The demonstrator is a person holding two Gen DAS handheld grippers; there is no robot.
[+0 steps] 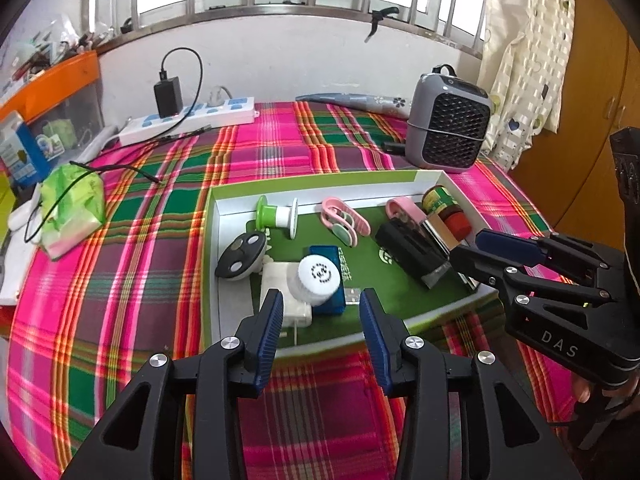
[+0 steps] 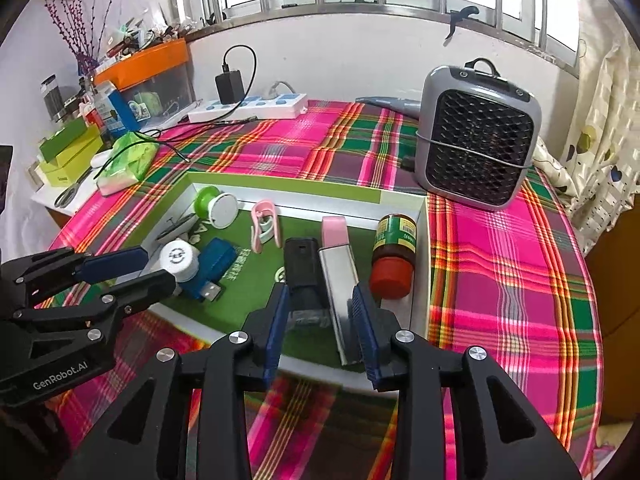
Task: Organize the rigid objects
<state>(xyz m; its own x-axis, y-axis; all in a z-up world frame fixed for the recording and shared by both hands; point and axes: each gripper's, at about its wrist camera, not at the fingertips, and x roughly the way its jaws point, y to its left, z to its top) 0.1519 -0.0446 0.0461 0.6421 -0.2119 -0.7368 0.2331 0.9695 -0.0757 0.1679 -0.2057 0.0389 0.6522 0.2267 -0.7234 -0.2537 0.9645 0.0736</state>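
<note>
From the left wrist view, a shallow green box (image 1: 312, 184) with white inner walls sits on a desk (image 1: 120, 280) covered in a pink and green plaid cloth. The left gripper (image 1: 320, 320) hovers over the box's near edge with its blue-padded jaws spread and nothing between them. Just beyond its tips lies a white bottle cap (image 1: 319, 276) resting on a blue case (image 1: 330, 280), with a white charger block (image 1: 276, 284) beside it. Further left in the box is a dark oval remote (image 1: 240, 256). Along the back wall are a green and white spool (image 1: 276, 214) and a pink clip (image 1: 344, 220). At the right end are a black rectangular device (image 1: 412, 252), a silver bar with a pink end (image 1: 424, 220) and a brown bottle with a red cap (image 1: 444, 208) lying on its side. The right gripper (image 1: 480, 252) comes in from the right, over that end of the box. Behind the box stand a grey fan heater (image 1: 448, 120) and a white power strip (image 1: 192, 118).

From the right wrist view, the right gripper (image 2: 320, 320) is loose, its jaws apart. The black rectangular device (image 2: 304, 276) and the silver bar with a pink end (image 2: 338, 264) lie side by side between the jaws; whether the pads touch them I cannot tell. The brown bottle with a red cap (image 2: 394, 256) lies just right of them against the box wall. The left gripper (image 2: 132, 272) reaches in from the left, near the white bottle cap (image 2: 180, 258) and blue case (image 2: 212, 264).
</note>
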